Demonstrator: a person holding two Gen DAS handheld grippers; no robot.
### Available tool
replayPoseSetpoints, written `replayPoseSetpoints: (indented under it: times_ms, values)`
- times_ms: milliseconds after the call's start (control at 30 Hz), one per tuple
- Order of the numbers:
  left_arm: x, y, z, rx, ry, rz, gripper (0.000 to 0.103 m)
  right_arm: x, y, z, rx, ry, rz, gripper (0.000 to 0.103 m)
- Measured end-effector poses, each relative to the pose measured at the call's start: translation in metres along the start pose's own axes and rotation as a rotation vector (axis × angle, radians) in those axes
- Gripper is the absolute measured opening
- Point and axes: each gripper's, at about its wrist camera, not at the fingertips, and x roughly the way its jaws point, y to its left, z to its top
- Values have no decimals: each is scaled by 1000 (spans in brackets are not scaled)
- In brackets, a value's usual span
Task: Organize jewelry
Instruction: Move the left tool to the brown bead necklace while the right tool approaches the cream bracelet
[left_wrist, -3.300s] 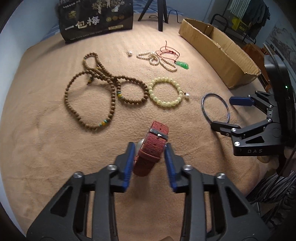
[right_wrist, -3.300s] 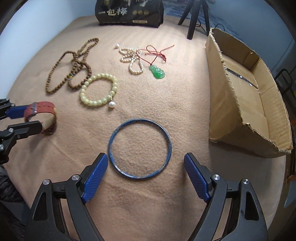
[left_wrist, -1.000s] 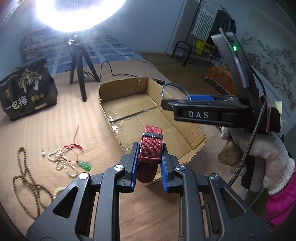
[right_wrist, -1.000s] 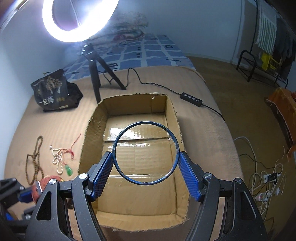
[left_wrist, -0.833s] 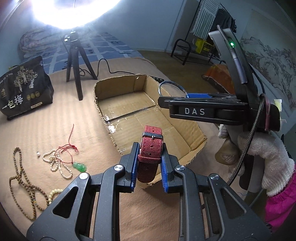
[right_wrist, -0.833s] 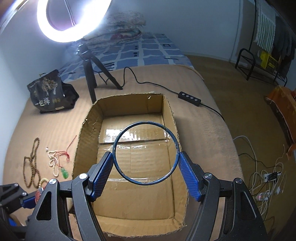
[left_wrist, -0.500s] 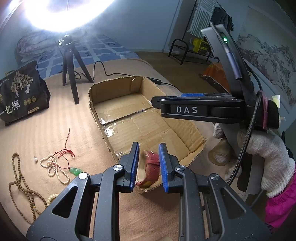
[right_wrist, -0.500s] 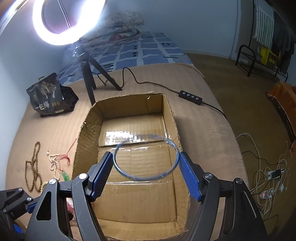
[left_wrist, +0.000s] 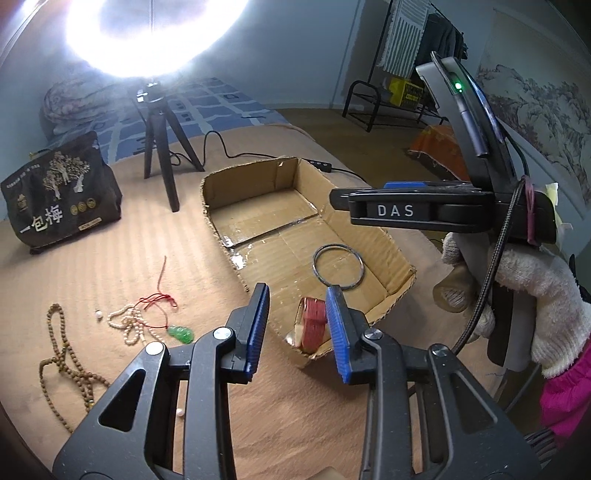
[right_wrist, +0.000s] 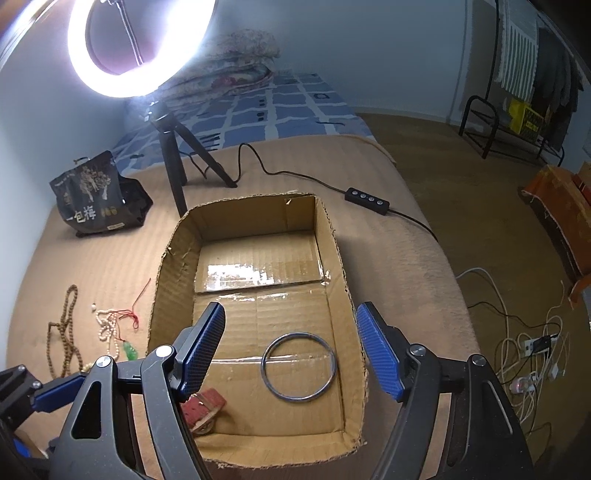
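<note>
Far left on the tan blanket (left_wrist: 92, 280) sits a dark snack bag (left_wrist: 61, 192) printed with the white characters "一包梅" under a tree picture. Nearer lie a brown bead strand (left_wrist: 64, 354), a pearl necklace (left_wrist: 127, 325) and a green pendant (left_wrist: 181, 333) on red cord. Behind them a black tripod (left_wrist: 159, 147) carries a glaring ring light (right_wrist: 140, 40); its cable runs right to an inline switch (right_wrist: 367, 199). The left gripper (left_wrist: 295, 325) hangs over the near left corner of the cardboard box (right_wrist: 343, 266); its blue jaws have just been opening, with nothing pressed between them, and the red watch (left_wrist: 314, 325) lies on its side in that corner below. The dark bangle (right_wrist: 299, 366) lies flat on the box floor, right of the watch. The right gripper (right_wrist: 291, 350) hovers above it, jaws spread wide and empty; its side reads "DAS" in the left wrist view, held in a white-gloved hand (left_wrist: 532, 295) with a pink sleeve (left_wrist: 565, 402). Far right stand a clothes rack (right_wrist: 517, 62) and loose floor cables (right_wrist: 524, 350).
</note>
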Motion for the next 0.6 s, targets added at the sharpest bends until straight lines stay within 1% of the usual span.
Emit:
replayPoseSetpoints:
  times_ms: [300, 400, 467, 600]
  values:
    - [-36, 20, -11, -3, -33, 50, 31, -28, 11, -7, -7, -31, -40, 75]
    - [-51, 35, -17, -18, -41, 81, 32, -40, 18, -10, -7, -53, -43, 79]
    - [-60, 47, -21, -31, -45, 103, 31, -48, 25, -14, -10, -67, -42, 79]
    - [-76, 80, -30, -83, -39, 148, 33, -59, 46, -24, -30, -78, -7, 79]
